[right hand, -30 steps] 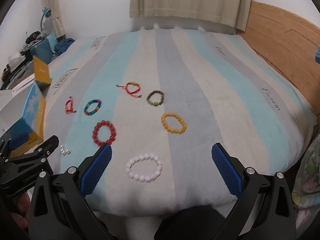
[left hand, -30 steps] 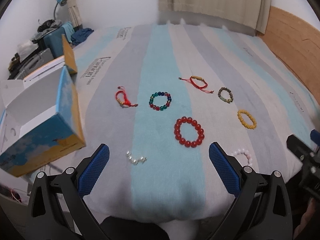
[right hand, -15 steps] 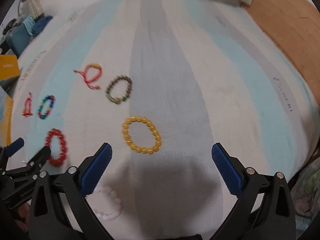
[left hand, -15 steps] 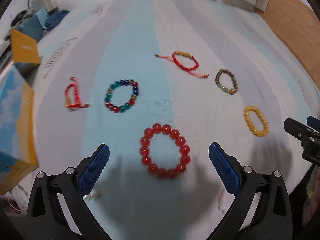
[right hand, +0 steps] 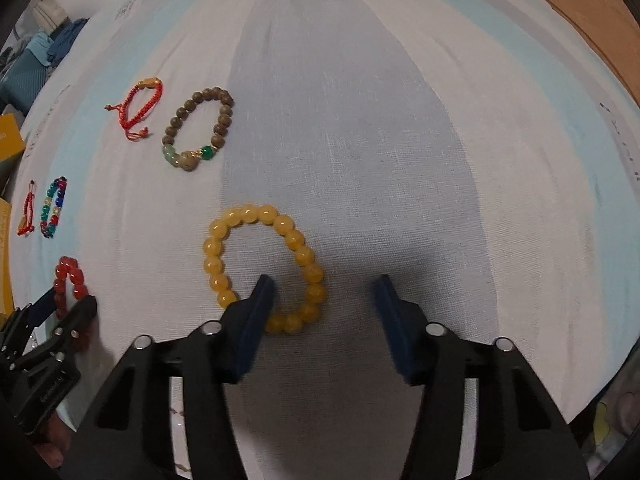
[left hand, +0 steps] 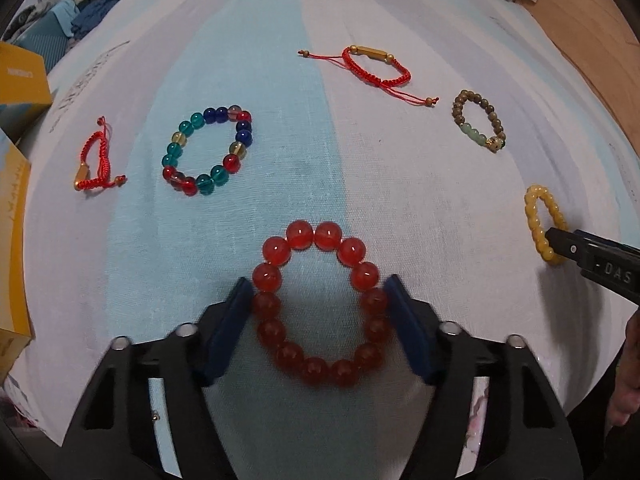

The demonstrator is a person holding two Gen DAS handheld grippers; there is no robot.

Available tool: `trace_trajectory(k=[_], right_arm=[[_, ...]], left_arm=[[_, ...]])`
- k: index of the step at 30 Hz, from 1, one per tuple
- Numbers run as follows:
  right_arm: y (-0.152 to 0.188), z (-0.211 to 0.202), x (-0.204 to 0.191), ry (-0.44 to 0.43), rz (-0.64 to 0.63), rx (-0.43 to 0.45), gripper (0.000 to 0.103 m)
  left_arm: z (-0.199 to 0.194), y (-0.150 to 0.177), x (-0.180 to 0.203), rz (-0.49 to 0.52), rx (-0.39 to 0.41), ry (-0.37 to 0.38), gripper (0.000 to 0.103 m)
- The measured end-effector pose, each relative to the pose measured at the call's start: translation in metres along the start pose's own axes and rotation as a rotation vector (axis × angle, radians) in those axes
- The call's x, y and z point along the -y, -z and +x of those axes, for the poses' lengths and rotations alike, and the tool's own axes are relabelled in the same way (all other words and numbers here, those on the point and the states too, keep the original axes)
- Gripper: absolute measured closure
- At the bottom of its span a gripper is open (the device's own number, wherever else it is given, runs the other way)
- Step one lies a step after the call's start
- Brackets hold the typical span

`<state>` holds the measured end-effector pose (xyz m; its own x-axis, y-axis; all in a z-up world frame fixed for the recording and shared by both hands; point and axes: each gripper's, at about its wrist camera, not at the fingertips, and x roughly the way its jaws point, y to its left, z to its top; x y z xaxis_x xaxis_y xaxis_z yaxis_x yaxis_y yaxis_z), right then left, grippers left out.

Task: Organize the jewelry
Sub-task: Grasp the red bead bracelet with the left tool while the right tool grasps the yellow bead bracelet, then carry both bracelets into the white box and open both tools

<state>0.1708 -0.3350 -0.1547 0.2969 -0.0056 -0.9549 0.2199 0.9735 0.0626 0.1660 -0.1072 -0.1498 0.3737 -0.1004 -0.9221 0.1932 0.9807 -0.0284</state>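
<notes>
The left tongs [left hand: 318, 292] are half open around the red bead bracelet [left hand: 320, 304] on the bed [left hand: 360, 168]; both pads touch its sides, or nearly so. The right tongs [right hand: 324, 292] are open wide, their left pad inside the ring of the yellow bead bracelet [right hand: 262, 268], the other pad on bare sheet. Farther away lie the multicolour bead bracelet [left hand: 208, 150], the brown bead bracelet [right hand: 198, 134] and two red cord bracelets [left hand: 376, 66] [left hand: 94, 160]. A yellow and blue box [left hand: 14, 240] stands at the left edge.
</notes>
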Motion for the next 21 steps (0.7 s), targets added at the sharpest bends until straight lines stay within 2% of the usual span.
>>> trace_trajectory(k=[5, 7, 8, 12, 21], right_arm=[[-0.001, 0.000, 0.003, -0.009, -0.008, 0.006, 0.092], [0.002, -0.004, 0.011, -0.019, 0.004, 0.009, 0.092], [0.002, -0.006, 0.011, -0.024, 0.008, 0.013, 0.094], [0.001, -0.018, 0.009, -0.049, 0.009, 0.047, 0.094], [-0.002, -0.067, 0.006, -0.136, 0.014, 0.141, 0.094]], left_arm=[[-0.004, 0.000, -0.011, -0.019, -0.016, 0.023, 0.074], [-0.004, 0.000, -0.016, -0.024, -0.029, 0.046, 0.081], [-0.004, -0.002, -0.017, -0.023, -0.034, 0.050, 0.090], [-0.009, -0.005, -0.024, -0.022, -0.046, 0.076, 0.090], [-0.024, -0.010, -0.027, -0.029, -0.037, 0.068, 0.090]])
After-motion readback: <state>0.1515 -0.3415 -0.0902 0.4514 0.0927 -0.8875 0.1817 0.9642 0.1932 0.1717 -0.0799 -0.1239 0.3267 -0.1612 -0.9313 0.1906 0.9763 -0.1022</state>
